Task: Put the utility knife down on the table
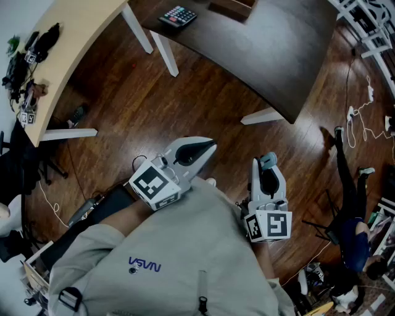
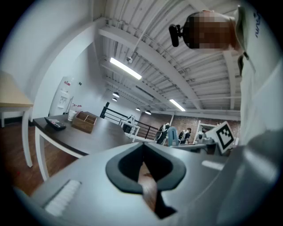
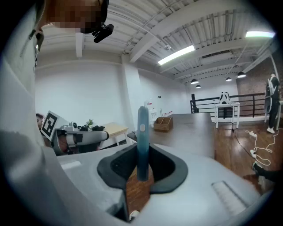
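The utility knife [image 3: 142, 137], with a blue-teal handle, stands upright between the jaws of my right gripper [image 3: 142, 165], which is shut on it. In the head view the utility knife [image 1: 268, 162] pokes out of the right gripper [image 1: 266, 171], held over the wooden floor short of the dark table [image 1: 265, 49]. My left gripper [image 1: 208, 148] hangs beside it to the left, also over the floor. The left gripper [image 2: 142, 152] has its jaws together with nothing in them. The dark table [image 3: 190, 126] lies ahead of the knife.
A calculator [image 1: 178, 15] and a wooden box [image 2: 85, 121] sit on the dark table. A light wooden table [image 1: 74, 43] with gear stands at the left. Cables [image 1: 364, 123] and a person in dark clothes [image 1: 350, 203] are on the floor at right.
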Action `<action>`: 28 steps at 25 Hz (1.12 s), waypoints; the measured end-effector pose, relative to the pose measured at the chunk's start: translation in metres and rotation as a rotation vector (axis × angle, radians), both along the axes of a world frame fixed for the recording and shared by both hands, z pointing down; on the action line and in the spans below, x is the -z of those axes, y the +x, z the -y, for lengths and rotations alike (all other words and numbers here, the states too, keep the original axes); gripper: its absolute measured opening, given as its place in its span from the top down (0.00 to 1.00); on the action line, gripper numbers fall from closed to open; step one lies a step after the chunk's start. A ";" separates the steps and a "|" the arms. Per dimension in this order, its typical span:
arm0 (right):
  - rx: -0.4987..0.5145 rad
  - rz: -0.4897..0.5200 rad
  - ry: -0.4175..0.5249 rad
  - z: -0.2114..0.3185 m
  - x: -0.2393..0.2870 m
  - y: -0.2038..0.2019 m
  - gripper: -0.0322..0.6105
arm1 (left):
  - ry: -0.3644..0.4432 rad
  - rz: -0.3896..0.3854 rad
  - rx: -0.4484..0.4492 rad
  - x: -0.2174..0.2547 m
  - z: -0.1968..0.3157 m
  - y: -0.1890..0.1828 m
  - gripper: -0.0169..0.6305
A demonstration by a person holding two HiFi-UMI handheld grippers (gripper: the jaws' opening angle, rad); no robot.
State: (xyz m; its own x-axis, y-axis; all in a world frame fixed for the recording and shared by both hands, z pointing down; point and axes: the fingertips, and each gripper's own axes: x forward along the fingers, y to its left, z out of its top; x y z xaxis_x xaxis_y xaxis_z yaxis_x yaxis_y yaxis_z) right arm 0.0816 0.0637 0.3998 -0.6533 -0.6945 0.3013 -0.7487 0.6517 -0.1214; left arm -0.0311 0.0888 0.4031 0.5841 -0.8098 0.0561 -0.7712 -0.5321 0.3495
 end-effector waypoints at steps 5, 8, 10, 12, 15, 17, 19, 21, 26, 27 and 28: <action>-0.023 -0.014 0.018 0.027 0.010 -0.044 0.84 | 0.031 0.002 -0.009 0.013 0.028 -0.048 0.97; -0.019 -0.029 0.039 0.047 0.014 -0.073 0.84 | 0.050 -0.002 -0.003 0.015 0.048 -0.078 0.97; -0.011 -0.036 0.050 0.059 0.016 -0.091 0.84 | 0.063 -0.004 0.005 0.018 0.060 -0.095 0.97; -0.004 -0.043 0.050 0.070 0.015 -0.103 0.84 | 0.068 -0.006 0.015 0.019 0.067 -0.106 0.97; -0.008 -0.047 0.043 0.095 0.012 -0.111 0.84 | 0.060 -0.002 0.024 0.016 0.082 -0.117 0.97; -0.011 -0.048 0.041 0.114 0.008 -0.115 0.84 | 0.050 0.005 0.035 0.013 0.096 -0.126 0.97; -0.009 -0.048 0.035 0.135 0.001 -0.117 0.84 | 0.041 0.016 0.053 0.010 0.112 -0.134 0.97; -0.006 -0.043 0.026 0.159 -0.007 -0.117 0.84 | 0.038 0.035 0.073 0.009 0.130 -0.140 0.97; 0.010 -0.050 0.004 0.230 -0.030 -0.112 0.84 | 0.023 0.107 0.108 0.008 0.185 -0.146 0.97; 0.014 -0.053 -0.006 0.244 -0.036 -0.112 0.84 | 0.016 0.117 0.117 0.009 0.197 -0.147 0.97; 0.019 -0.057 -0.016 0.257 -0.042 -0.112 0.84 | 0.011 0.126 0.125 0.009 0.209 -0.149 0.97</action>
State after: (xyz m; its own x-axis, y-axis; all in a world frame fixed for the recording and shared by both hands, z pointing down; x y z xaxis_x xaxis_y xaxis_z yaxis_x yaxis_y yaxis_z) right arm -0.0301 -0.1937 0.4418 -0.6480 -0.6768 0.3494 -0.7421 0.6643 -0.0895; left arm -0.1799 -0.1203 0.3939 0.4677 -0.8766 0.1130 -0.8689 -0.4325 0.2408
